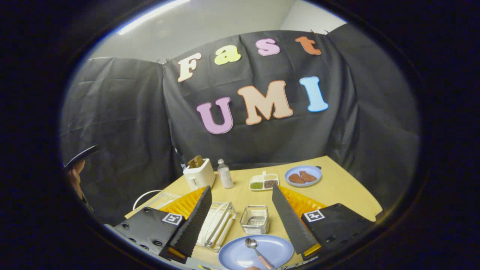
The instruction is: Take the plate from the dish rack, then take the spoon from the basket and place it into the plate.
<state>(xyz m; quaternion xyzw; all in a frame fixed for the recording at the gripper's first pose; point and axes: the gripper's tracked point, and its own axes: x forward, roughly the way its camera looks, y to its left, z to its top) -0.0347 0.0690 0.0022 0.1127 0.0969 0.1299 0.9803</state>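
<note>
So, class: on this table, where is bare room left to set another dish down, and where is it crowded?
Bare tabletop lies beyond the gripper, this side of the far plate of food, and between the basket and the seasoning tray. It is crowded between the open fingers: dish rack, basket, and the near plate holding the spoon.

Gripper camera looks down over the fingers [207, 202] across the table [337, 187].
</note>
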